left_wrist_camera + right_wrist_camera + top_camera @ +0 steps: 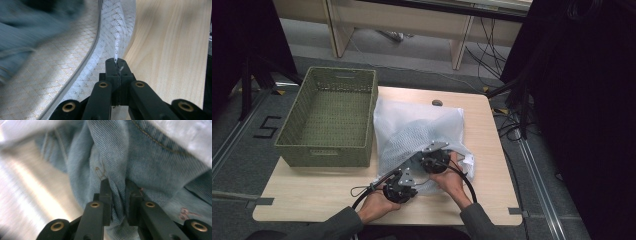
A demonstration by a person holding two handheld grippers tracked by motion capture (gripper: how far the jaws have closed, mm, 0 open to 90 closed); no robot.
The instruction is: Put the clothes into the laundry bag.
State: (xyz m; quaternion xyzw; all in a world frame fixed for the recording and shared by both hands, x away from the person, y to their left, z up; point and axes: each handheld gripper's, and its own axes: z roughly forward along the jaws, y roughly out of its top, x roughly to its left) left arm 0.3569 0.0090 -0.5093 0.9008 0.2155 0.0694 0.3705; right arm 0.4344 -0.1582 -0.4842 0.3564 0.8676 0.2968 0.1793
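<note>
Basket: green, woven, rectangular, on table's left part.
Table: light wood.
Small dark object: near table's far edge, kind unclear.
Desk: pale, beyond table.
Floor marking: black "5".

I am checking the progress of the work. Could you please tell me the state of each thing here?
mesh laundry bag: flat on the table, zipper open at the near end.
denim garment: inside the bag, bunched.
green basket: upright, empty.
left gripper: shut on the bag's edge.
right gripper: shut on a denim fold.
</note>
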